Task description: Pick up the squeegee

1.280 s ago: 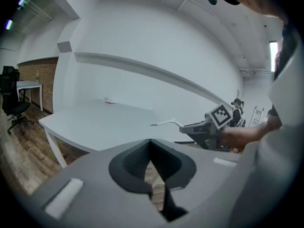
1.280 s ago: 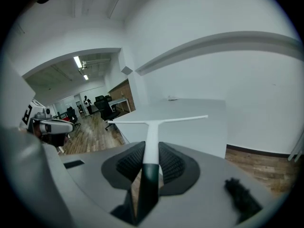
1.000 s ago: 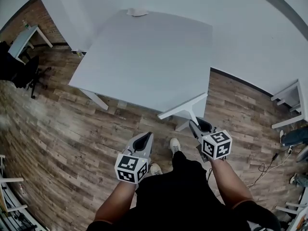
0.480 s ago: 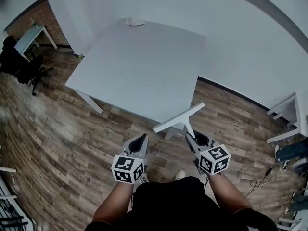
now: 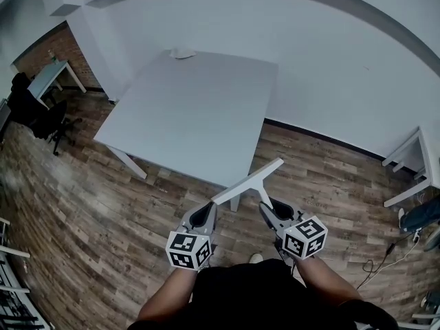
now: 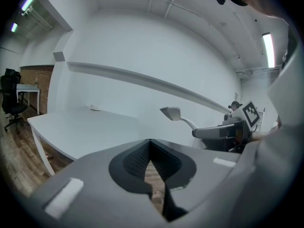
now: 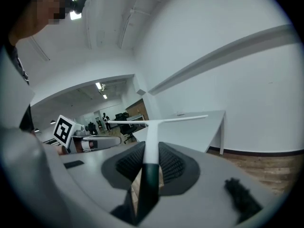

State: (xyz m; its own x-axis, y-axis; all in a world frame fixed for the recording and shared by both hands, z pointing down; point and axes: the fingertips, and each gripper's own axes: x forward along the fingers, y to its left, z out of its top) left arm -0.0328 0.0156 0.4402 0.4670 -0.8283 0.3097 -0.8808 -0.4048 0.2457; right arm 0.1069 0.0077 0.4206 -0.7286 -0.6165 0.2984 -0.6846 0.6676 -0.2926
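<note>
now | squeegee (image 5: 247, 182): handle points away from person, blade crosswise | right gripper (image 5: 267, 207): clamped on handle | left gripper (image 5: 206, 209): jaws together

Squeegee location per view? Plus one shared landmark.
Head view: squeegee lower centre, handle in the right gripper, just off the near corner of the white table.
Left gripper view: right of centre, blade seen end-on.
Right gripper view: centre, handle clamped between the jaws.
Shared landmark: the white table, in all three.
</note>
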